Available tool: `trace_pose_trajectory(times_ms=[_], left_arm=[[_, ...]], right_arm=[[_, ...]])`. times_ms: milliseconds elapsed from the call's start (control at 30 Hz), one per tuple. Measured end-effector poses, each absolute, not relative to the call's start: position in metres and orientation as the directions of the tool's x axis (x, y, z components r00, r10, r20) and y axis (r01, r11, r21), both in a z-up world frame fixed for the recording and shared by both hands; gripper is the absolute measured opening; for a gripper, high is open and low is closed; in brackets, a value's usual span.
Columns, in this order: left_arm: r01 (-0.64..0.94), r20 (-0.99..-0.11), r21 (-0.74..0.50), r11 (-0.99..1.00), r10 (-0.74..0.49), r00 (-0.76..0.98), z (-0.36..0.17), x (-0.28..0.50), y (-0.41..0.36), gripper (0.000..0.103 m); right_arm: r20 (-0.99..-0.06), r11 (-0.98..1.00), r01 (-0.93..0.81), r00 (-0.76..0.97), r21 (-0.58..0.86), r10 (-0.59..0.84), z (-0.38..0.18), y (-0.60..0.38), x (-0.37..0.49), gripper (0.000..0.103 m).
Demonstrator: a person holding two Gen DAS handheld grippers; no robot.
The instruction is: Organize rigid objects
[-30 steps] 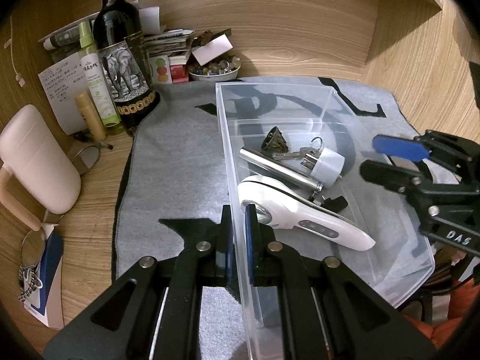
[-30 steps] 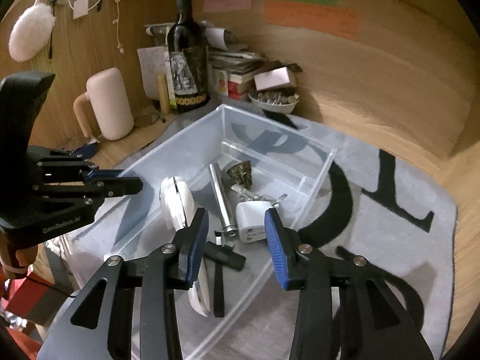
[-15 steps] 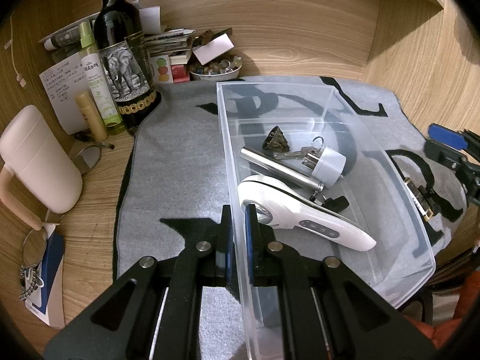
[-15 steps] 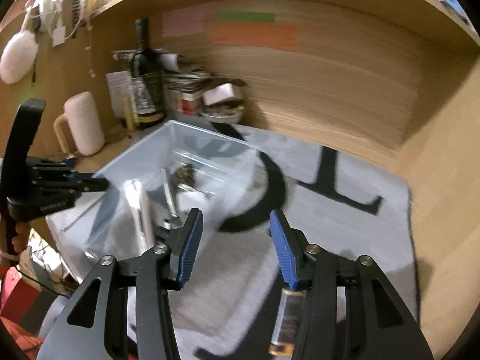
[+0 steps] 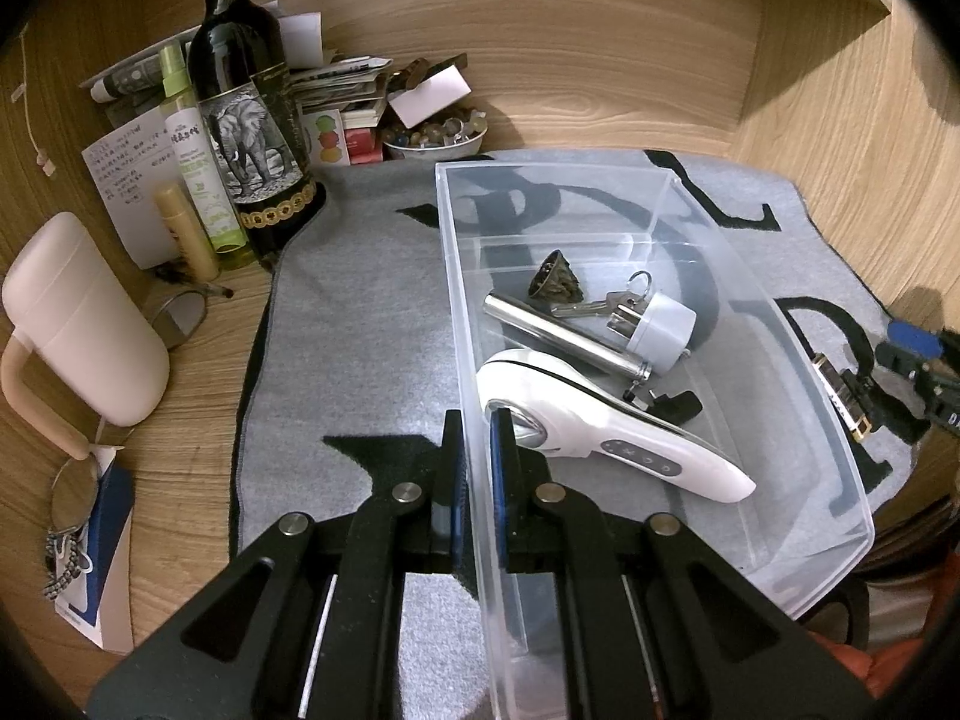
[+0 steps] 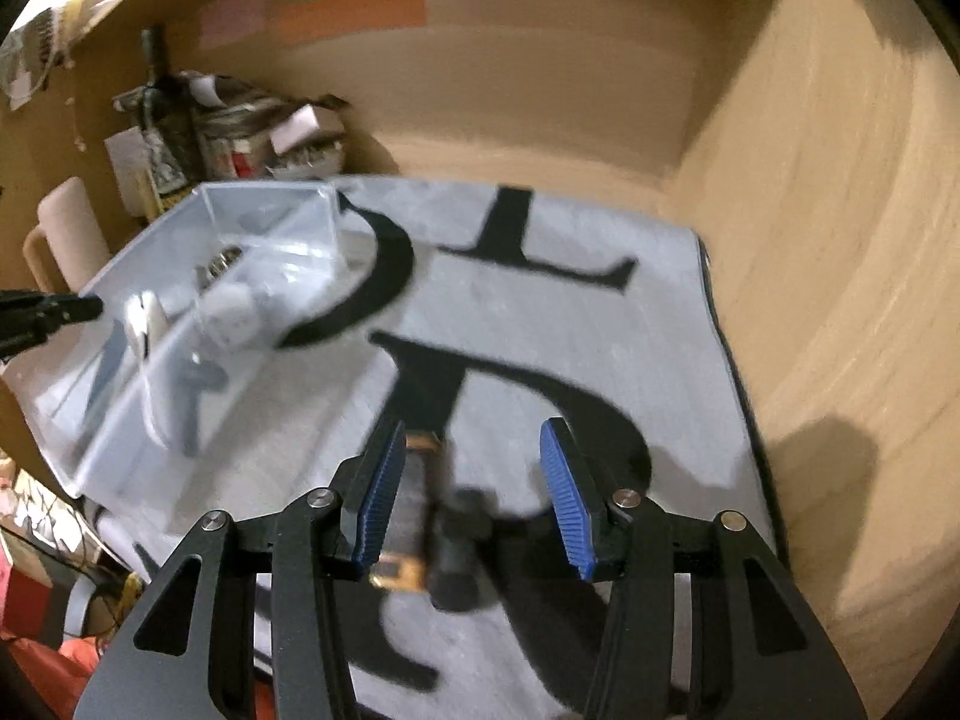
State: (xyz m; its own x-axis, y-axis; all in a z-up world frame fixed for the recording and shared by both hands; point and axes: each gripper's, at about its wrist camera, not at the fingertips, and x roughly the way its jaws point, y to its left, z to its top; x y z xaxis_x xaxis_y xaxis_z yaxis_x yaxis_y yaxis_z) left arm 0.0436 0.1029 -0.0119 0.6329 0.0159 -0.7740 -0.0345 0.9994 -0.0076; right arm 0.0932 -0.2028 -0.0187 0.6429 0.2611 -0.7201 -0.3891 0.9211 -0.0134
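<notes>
A clear plastic bin stands on a grey mat with black letters. In it lie a white handheld device, a metal tube, a white plug with keys and a small dark cone. My left gripper is shut on the bin's left wall. My right gripper is open over a dark gold-trimmed object on the mat right of the bin; that object also shows in the left wrist view.
A wine bottle, spray bottle, pale mug, papers and a bowl of trinkets stand at the back left. Glasses lie at the left. Wooden walls close the back and right.
My right gripper left the bin, swung right over the mat and came down over the gold-trimmed object. The left gripper and bin have not moved.
</notes>
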Motion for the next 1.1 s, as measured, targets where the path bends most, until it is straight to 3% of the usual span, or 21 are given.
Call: trace_pose_trajectory(times_ms=[467,633,1100], left_arm=[[-0.037,-0.776,-0.001,0.999,0.023,0.630,-0.011,0.044,0.103,0.007],[-0.037,-0.778,-0.006,0.999,0.018,0.628,-0.011,0.044,0.104,0.007],[-0.034,-0.780,-0.014,0.999,0.011,0.626,-0.011,0.044,0.106,0.007]], right_arm=[[-0.789,0.931,-0.366,0.570,0.008,0.231,-0.062,-0.222,0.092,0.044],[-0.779,0.916,-0.402,0.572,0.007,0.257,-0.061,-0.217,0.091,0.024],[-0.688,0.895,-0.446,0.648,0.007,0.328,-0.021,-0.192,0.100,0.022]])
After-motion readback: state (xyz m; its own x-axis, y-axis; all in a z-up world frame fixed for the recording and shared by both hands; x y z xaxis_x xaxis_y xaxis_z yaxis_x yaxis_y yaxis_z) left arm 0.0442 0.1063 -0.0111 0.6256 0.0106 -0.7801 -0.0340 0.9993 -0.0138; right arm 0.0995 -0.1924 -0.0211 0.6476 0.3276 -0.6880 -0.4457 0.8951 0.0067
